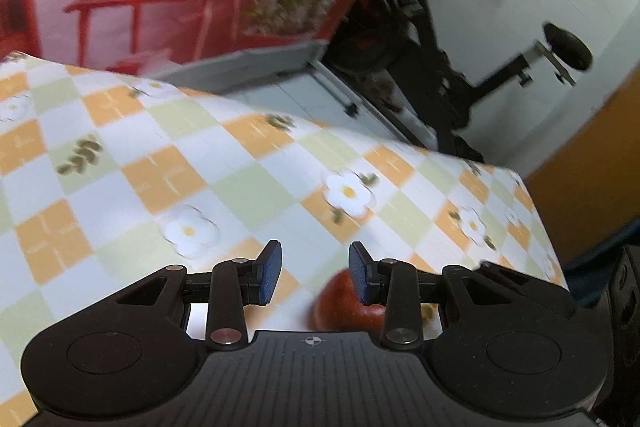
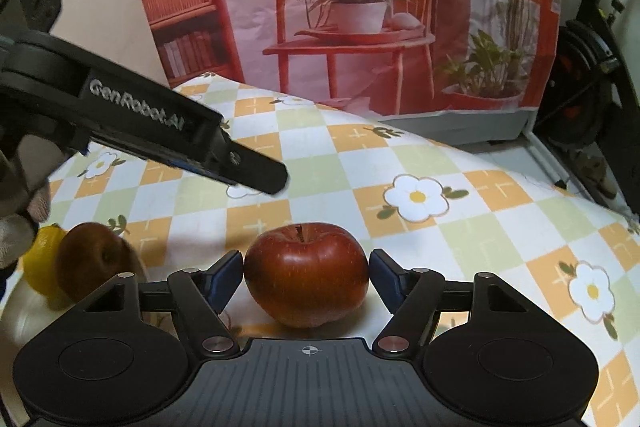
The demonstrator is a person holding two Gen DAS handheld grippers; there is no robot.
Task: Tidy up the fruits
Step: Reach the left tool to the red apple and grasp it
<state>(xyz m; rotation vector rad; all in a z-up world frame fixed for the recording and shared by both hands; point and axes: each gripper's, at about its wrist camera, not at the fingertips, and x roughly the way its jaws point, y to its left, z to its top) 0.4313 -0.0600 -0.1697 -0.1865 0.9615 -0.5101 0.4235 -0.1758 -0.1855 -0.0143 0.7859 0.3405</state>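
Checked tablecloth (image 1: 248, 183) fills the left wrist view — the left gripper (image 1: 315, 273) is clenched on nothing, a red apple (image 1: 344, 303) low beside its right finger. Right wrist view: the right gripper (image 2: 306, 277) brackets that apple (image 2: 306, 273) without pressing — released; another dark fruit (image 2: 94, 259) and a lemon (image 2: 40, 259) lie left.

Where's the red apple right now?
In the right wrist view the red apple sits on the checked tablecloth between the right gripper fingers, right of the lemon.

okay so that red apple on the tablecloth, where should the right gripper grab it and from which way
Probably across its widest middle, coming from the near side. The red apple sits stem-up on the tablecloth, already between the right gripper pads; its rounded flanks face them.
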